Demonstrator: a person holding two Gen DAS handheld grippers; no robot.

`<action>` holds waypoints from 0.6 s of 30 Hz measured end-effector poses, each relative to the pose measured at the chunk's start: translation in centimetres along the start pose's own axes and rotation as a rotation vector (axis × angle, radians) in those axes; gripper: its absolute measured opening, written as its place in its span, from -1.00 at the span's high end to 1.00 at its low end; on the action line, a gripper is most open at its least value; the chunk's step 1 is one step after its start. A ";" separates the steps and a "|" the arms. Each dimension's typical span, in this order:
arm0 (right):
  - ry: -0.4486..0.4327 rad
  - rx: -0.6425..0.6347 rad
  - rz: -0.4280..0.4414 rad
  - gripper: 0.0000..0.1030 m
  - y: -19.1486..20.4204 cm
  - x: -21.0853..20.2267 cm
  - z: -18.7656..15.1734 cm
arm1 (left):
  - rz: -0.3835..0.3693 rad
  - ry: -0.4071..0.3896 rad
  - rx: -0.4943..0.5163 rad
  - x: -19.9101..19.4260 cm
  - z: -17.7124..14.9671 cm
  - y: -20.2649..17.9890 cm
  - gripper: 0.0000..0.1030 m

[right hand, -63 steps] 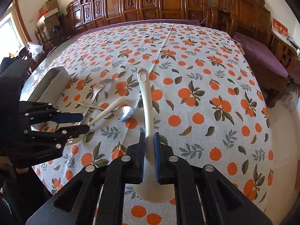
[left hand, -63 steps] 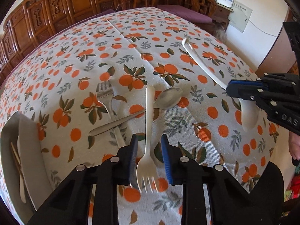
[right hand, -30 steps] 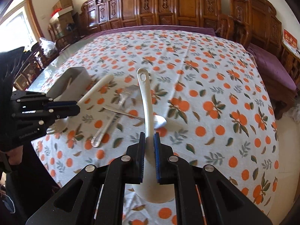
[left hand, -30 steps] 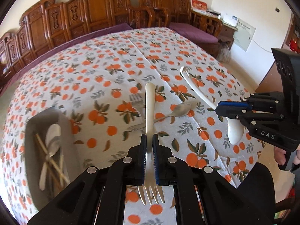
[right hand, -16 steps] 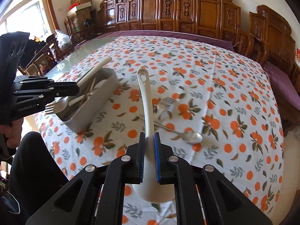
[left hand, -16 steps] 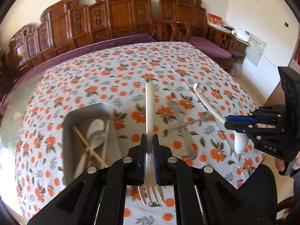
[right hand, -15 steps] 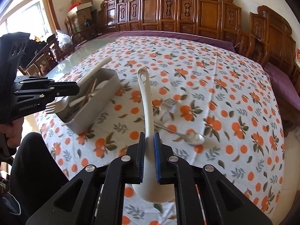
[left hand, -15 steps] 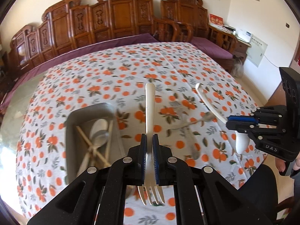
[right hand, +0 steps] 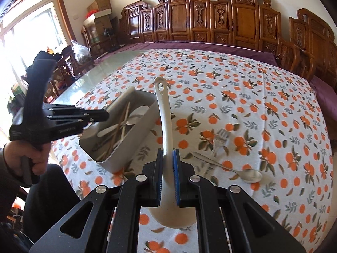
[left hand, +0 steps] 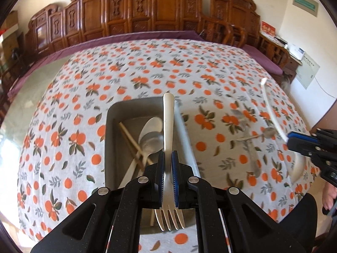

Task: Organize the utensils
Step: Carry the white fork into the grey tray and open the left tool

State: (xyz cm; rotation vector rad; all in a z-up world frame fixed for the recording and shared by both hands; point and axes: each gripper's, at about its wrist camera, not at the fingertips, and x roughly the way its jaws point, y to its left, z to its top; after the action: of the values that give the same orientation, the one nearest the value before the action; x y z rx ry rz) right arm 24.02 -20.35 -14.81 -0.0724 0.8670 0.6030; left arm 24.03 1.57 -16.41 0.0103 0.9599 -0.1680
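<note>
My left gripper (left hand: 168, 159) is shut on a cream plastic fork (left hand: 168, 124), handle pointing forward, held above the grey utensil tray (left hand: 111, 126). The tray holds chopsticks (left hand: 131, 142), a metal spoon (left hand: 150, 142) and a white spoon. My right gripper (right hand: 167, 158) is shut on a white ladle (right hand: 165, 124), bowl toward the camera, to the right of the tray (right hand: 134, 145). A metal spoon (right hand: 238, 171) and a metal fork (right hand: 220, 139) lie on the orange-print tablecloth. The left gripper (right hand: 101, 115) shows above the tray in the right wrist view.
The right gripper (left hand: 294, 141) with the ladle (left hand: 273, 116) shows at the right edge of the left wrist view. Carved wooden chairs (right hand: 231, 21) line the table's far side. The table's bare glass (right hand: 101, 71) lies left of the cloth.
Both grippers rose and swung left. The left one carried the fork from beside the tray to directly over it. The right one brought the ladle closer to the tray.
</note>
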 end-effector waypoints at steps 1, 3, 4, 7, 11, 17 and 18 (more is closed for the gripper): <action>0.000 0.003 0.004 0.79 0.2 0.2 0.1 | 0.000 0.010 -0.011 0.5 -0.1 0.4 0.89; 0.000 0.005 0.011 0.79 0.6 0.5 0.2 | 0.000 0.023 -0.025 1.2 -0.2 0.9 0.89; 0.001 0.005 0.015 0.79 0.8 0.6 0.3 | 0.004 0.032 -0.031 1.6 -0.4 1.1 0.89; 0.002 0.002 0.023 0.79 1.4 1.0 0.5 | 0.013 0.048 -0.037 2.4 -0.6 1.6 0.89; 0.007 -0.001 0.032 0.79 2.1 1.4 0.6 | 0.017 0.060 -0.045 3.1 -0.8 2.0 0.89; 0.016 -0.010 0.039 0.79 3.2 2.1 0.8 | 0.019 0.055 -0.050 2.8 -1.0 2.3 0.76; 0.017 -0.012 0.040 0.79 3.4 2.3 0.8 | 0.020 0.048 -0.051 2.5 -1.1 2.4 0.68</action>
State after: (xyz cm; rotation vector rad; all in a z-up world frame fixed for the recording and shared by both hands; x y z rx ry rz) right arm 23.93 -16.20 -15.32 -0.0714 0.8833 0.6456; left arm 24.87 3.72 -19.21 -0.0229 1.0112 -0.1255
